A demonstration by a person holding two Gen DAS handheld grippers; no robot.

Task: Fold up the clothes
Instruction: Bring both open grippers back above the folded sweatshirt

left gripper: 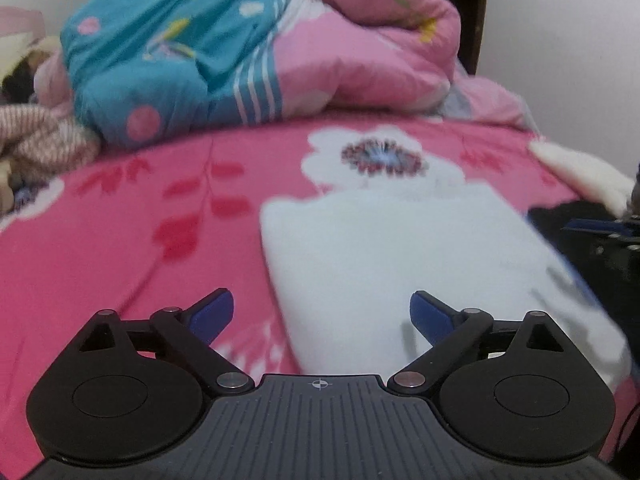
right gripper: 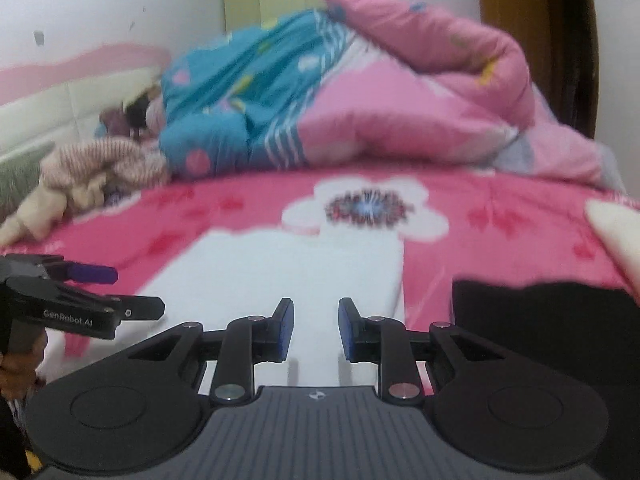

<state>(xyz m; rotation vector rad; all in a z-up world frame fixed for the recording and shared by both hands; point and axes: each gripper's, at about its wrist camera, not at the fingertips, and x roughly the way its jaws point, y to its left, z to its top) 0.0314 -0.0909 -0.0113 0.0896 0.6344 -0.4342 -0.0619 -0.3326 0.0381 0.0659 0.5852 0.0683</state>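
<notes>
From my left wrist camera, the left gripper point(left gripper: 322, 314) hovers with its blue-padded jaws spread wide and nothing between them. Beyond it, a white folded garment point(left gripper: 420, 264) lies flat on the pink floral bedsheet point(left gripper: 120, 240), offset toward the right of the view. The right finger sits over the garment's near part; whether it touches the cloth I cannot tell. A bundled pink-and-teal quilt point(left gripper: 248, 52) is heaped at the far side of the bed, with a striped knit garment point(left gripper: 40, 136) crumpled at the left edge. At the far right, a dark object point(left gripper: 600, 248) lies just beside the white garment; it is too blurred to name.

From my right wrist camera, the right gripper point(right gripper: 316, 330) holds its jaws narrow but parted, with only a gap between the pads and nothing gripped. The white garment point(right gripper: 280, 272) lies directly ahead and beneath the fingers. A black piece of cloth point(right gripper: 540, 320) lies on the sheet to the right. My left gripper point(right gripper: 92, 274) enters at the left edge, held by a hand point(right gripper: 20, 360).
</notes>
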